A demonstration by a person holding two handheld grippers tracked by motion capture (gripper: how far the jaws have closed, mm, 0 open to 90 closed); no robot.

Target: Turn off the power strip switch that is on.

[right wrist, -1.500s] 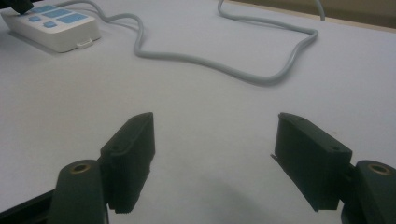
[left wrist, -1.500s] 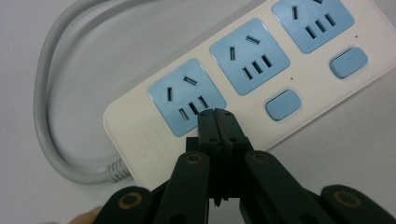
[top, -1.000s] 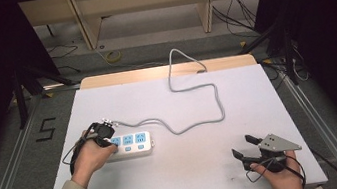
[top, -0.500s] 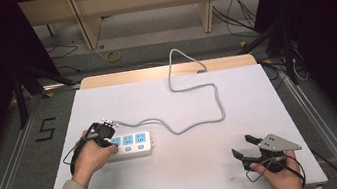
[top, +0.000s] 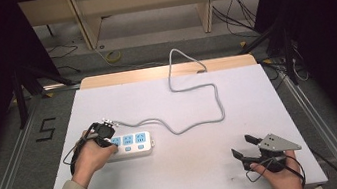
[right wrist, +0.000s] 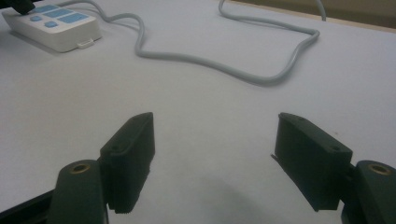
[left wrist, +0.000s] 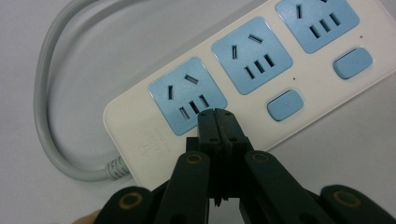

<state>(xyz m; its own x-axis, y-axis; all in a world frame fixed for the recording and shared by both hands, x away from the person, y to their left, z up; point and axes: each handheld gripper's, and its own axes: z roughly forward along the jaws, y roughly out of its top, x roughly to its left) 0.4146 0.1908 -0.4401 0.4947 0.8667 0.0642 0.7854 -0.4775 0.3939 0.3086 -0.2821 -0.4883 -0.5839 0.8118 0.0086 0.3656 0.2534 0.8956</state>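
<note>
So we've got a white power strip (top: 131,145) lying flat on the counter (top: 193,171), over on the left side and near the front edge, with three blue sockets along the top and small blue switches beside them. Our left tool (left wrist: 216,115) is clenched tight, jaws pressed together with nothing between them, and its tips sit right at the lower corner of the end socket (left wrist: 187,95), the one closest to where the grey cord (top: 196,90) comes out; from the left gripper view we can't quite tell if the tips actually touch the plastic or just hang above it. From the high view, that hand (top: 92,159) is right over the strip's left end. The cord loops away across the counter toward the far edge and drops off the back. Our right tool (right wrist: 215,158) is well apart from all that, down at the front right corner, jaws spread wide and holding nothing, just bare counter between them.
</note>
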